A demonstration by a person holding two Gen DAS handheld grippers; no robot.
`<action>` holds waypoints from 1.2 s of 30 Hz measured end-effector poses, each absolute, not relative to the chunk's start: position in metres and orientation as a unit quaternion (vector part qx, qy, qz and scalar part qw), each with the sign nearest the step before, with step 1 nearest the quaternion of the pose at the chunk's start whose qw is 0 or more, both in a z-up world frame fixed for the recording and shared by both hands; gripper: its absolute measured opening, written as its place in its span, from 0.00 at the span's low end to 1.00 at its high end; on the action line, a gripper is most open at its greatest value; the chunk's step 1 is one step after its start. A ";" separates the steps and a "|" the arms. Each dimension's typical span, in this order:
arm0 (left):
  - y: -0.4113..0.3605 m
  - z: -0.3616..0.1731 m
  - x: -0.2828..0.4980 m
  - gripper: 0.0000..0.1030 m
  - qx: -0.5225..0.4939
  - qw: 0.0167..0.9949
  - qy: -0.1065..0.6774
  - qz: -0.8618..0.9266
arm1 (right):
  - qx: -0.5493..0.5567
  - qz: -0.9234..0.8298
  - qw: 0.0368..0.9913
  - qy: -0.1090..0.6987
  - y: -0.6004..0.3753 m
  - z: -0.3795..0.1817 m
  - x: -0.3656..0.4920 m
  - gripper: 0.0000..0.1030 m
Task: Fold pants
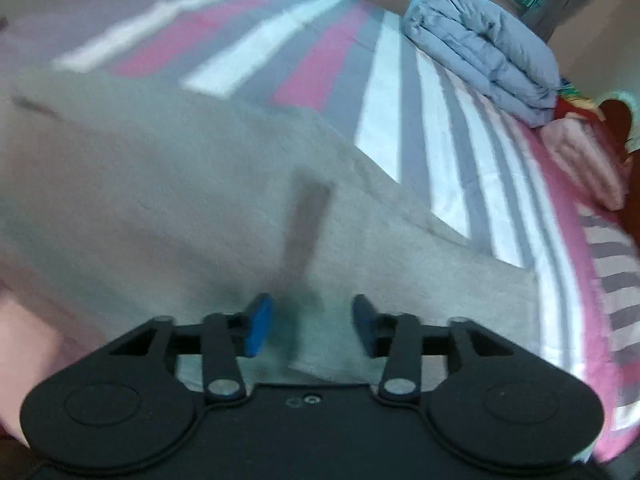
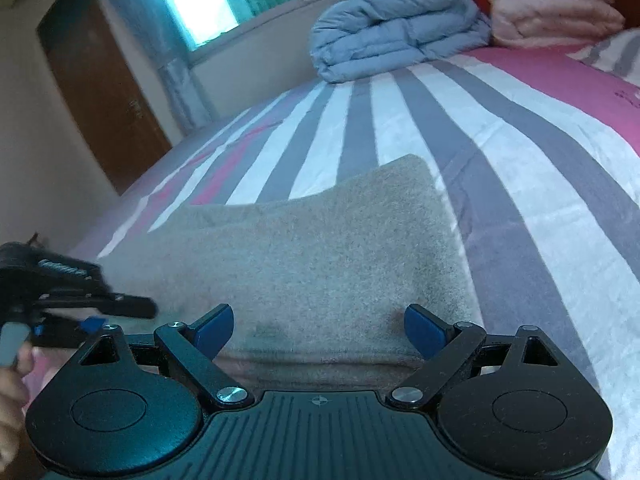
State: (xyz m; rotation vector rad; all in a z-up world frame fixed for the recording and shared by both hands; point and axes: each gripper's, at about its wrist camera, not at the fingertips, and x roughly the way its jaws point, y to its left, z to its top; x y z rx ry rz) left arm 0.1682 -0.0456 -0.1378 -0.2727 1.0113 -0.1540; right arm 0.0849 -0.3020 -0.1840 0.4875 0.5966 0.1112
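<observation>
Setting: a bed [image 2: 460,128] covered with a sheet striped in pink, grey and white, seen from two wrist cameras.
Pants: one grey pair [image 2: 320,248] lying flat on the bed, already doubled into a broad rectangle with a thick folded edge nearest the cameras.
Left hand-held gripper [image 1: 312,322]: released, blue pads apart above the grey cloth, nothing pinched between them; its view is blurred.
Right hand-held gripper [image 2: 318,330]: released wide, jaws standing over the near folded edge, not gripping it.
Step in hand: probably between folds, with neither tool holding the cloth.
Next move: likely each gripper must clamp a corner of the near edge, through all layers, and carry it across evenly to the far edge.
Count: one pair of pants, two grippers, one folded blue quilt [image 2: 400,28], one pink folded stack [image 2: 552,16] beside it.
Person: part of a hand [image 2: 12,376] at the left rim.
</observation>
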 end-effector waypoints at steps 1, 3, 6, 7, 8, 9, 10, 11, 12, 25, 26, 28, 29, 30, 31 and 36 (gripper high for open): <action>-0.041 -0.135 0.166 0.70 -0.121 0.864 0.486 -0.055 | 0.242 0.055 0.927 0.281 -0.301 -0.178 0.087 0.89; -0.034 -0.127 0.166 0.77 -0.121 0.864 0.488 -0.027 | 0.218 0.047 0.933 0.283 -0.290 -0.169 0.097 0.89; -0.020 -0.120 0.161 0.77 -0.082 0.864 0.496 0.018 | 0.184 0.040 0.935 0.301 -0.267 -0.171 0.110 0.89; -0.012 -0.118 0.157 0.77 -0.073 0.865 0.495 0.029 | 0.174 0.037 0.932 0.315 -0.258 -0.175 0.114 0.89; -0.010 -0.116 0.159 0.77 -0.069 0.866 0.494 0.035 | 0.165 0.041 0.929 0.329 -0.250 -0.181 0.118 0.89; -0.007 -0.114 0.159 0.77 -0.065 0.866 0.494 0.041 | 0.147 0.042 0.928 0.340 -0.239 -0.187 0.119 0.89; -0.002 -0.113 0.158 0.77 -0.060 0.866 0.494 0.047 | 0.109 0.037 0.933 0.340 -0.226 -0.191 0.118 0.89; 0.003 -0.111 0.157 0.77 -0.056 0.868 0.492 0.051 | 0.072 0.040 0.936 0.341 -0.214 -0.193 0.116 0.89; 0.008 -0.110 0.156 0.77 -0.051 0.869 0.489 0.055 | 0.059 0.045 0.936 0.344 -0.207 -0.192 0.116 0.89; 0.075 -0.119 0.172 0.78 -0.078 0.864 0.483 0.116 | 0.017 0.044 0.933 0.358 -0.142 -0.188 0.159 0.89; 0.083 -0.121 0.173 0.79 -0.086 0.863 0.482 0.124 | 0.020 0.039 0.936 0.350 -0.141 -0.191 0.158 0.91; 0.106 -0.125 0.175 0.81 -0.115 0.857 0.482 0.145 | 0.039 0.030 0.934 0.354 -0.146 -0.196 0.156 0.95; 0.119 -0.129 0.177 0.83 -0.140 0.852 0.481 0.154 | 0.046 0.032 0.933 0.356 -0.148 -0.197 0.157 0.96; 0.131 -0.132 0.178 0.83 -0.166 0.846 0.481 0.159 | 0.049 0.034 0.932 0.357 -0.151 -0.197 0.157 0.97; 0.143 -0.136 0.181 0.83 -0.192 0.839 0.482 0.161 | 0.051 0.035 0.932 0.357 -0.153 -0.199 0.156 0.98; 0.184 -0.163 0.194 0.86 -0.317 0.806 0.479 0.142 | 0.059 0.033 0.936 0.346 -0.155 -0.201 0.155 0.99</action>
